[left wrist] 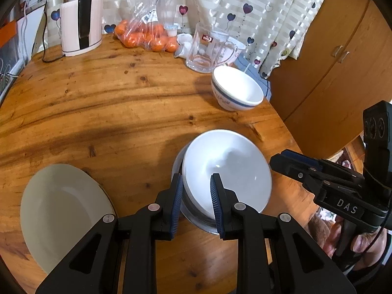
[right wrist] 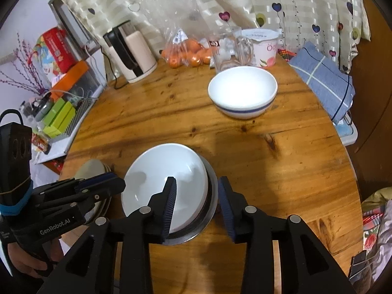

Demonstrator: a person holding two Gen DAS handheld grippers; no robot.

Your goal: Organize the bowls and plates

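While your left gripper [left wrist: 197,191] straddles the white bowl [left wrist: 227,169] rim, fingers apart, and your right gripper [right wrist: 197,201] gapes likewise at its far side, grasp looks pending: close, then lift toward the blue-banded bowl [right wrist: 242,95] beyond it.

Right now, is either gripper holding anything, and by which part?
Both straddle the white bowl rim: left gripper near-left, right gripper near-right. Fingers look open; a firm hold cannot be told.
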